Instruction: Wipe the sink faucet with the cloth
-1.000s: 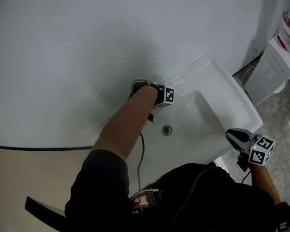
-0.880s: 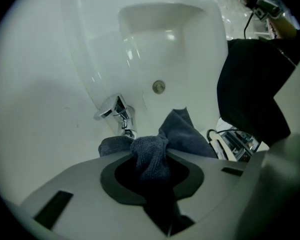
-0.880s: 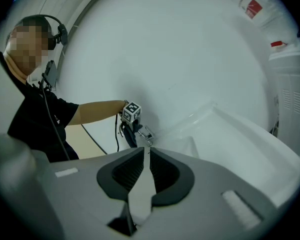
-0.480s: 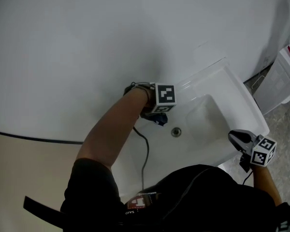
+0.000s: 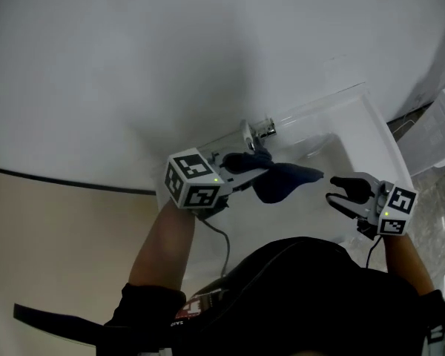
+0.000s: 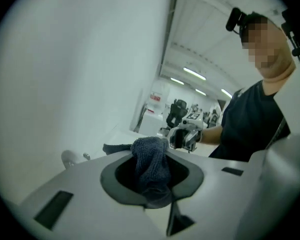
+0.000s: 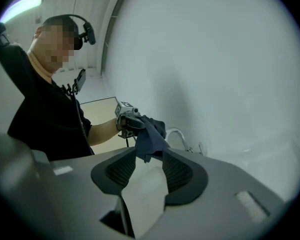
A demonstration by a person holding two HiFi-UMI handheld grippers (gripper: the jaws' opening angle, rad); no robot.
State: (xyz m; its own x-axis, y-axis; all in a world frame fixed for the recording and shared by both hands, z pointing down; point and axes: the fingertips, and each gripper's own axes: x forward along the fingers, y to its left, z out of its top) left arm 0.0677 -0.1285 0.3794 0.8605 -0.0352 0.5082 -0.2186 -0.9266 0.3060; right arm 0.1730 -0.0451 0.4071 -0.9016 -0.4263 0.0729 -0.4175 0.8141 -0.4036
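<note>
A chrome faucet (image 5: 258, 130) stands at the back rim of the white sink (image 5: 371, 136). My left gripper (image 5: 245, 165) hovers just in front of the faucet, shut on a dark blue cloth (image 5: 282, 181) that hangs off to the right over the basin. In the left gripper view the cloth (image 6: 151, 164) is bunched between the jaws. My right gripper (image 5: 343, 193) is at the sink's front right, pointing at the cloth. Its jaws have just been opening and hold nothing. From the right gripper view, the cloth (image 7: 150, 136) dangles beyond my right gripper (image 7: 149, 171), with the faucet (image 7: 177, 133) behind it.
A plain white wall (image 5: 170, 58) rises directly behind the sink. A white cabinet (image 5: 439, 133) stands on the grey floor at the far right. A black cable (image 5: 224, 236) trails from the left gripper down toward the person's dark shirt.
The left gripper rose out of the basin with the cloth and now points right beside the faucet. The right gripper moved left from the sink's front corner and its jaws opened.
</note>
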